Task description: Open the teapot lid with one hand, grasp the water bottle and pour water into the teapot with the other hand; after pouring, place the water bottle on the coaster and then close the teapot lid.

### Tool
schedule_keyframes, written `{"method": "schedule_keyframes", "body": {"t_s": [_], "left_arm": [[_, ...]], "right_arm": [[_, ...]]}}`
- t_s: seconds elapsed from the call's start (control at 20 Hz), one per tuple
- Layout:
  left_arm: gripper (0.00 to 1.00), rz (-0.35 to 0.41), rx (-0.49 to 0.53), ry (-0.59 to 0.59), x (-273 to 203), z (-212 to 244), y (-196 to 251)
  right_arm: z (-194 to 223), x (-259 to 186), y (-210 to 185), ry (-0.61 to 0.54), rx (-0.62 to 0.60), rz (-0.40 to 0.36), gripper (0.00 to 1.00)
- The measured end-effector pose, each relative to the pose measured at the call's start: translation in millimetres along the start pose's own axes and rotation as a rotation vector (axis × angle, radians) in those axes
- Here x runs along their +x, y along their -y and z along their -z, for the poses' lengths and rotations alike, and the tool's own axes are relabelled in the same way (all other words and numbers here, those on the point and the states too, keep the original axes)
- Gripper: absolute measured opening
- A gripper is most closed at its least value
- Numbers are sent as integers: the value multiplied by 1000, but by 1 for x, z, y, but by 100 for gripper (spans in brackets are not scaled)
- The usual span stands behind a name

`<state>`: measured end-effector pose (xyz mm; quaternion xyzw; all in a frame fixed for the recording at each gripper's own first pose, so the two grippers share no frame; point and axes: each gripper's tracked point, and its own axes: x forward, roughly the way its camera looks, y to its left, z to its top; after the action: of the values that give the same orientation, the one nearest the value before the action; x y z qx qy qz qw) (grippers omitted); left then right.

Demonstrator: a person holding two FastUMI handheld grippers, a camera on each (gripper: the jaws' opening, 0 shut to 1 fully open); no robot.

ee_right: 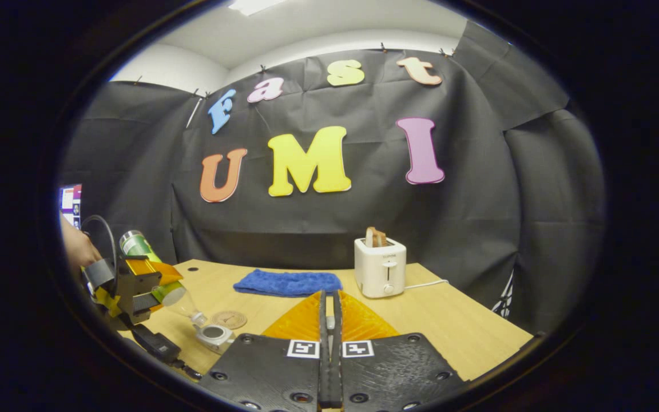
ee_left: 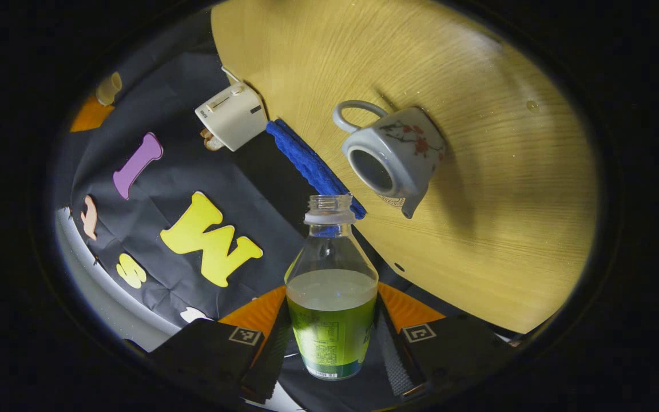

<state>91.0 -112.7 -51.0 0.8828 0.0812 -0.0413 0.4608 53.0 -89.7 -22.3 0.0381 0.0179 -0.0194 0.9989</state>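
Left gripper view: the water bottle is clamped between the left gripper fingers, tilted toward the open teapot on the table; pouring is judged underway; further tipping is needed; the right gripper is seen pinched closed, possibly on the lid.

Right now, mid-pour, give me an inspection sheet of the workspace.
Surface: wooden table, some droplets on it in the left gripper view.
Job's things: bottle uncapped, tilted toward open teapot; coaster bare, beside the teapot.
Clutter: blue cloth; toaster with bread in it.
Grippers: left gripper shut on the bottle; right gripper fingers together, whether the lid is between them cannot be told.
Cables: toaster cord; black cable at the left gripper.
Surroundings: black cloth wall.
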Motion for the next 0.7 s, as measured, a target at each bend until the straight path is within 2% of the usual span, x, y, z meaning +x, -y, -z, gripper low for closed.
{"method": "schedule_keyframes", "body": {"t_s": [0.15, 0.4, 0.6, 0.7], "left_arm": [[74, 14, -191, 44, 4, 3, 11], [74, 26, -609, 124, 10, -1, 19], [74, 30, -1005, 183, 16, 1, 8], [74, 17, -1173, 235, 20, 3, -10]], "right_arm": [[-2, -1, 7, 7, 9, 12, 0], [-2, 1, 21, 3, 24, 44, 0], [-5, 0, 31, 14, 42, 61, 0], [-1, 2, 33, 5, 46, 68, 0]]}}
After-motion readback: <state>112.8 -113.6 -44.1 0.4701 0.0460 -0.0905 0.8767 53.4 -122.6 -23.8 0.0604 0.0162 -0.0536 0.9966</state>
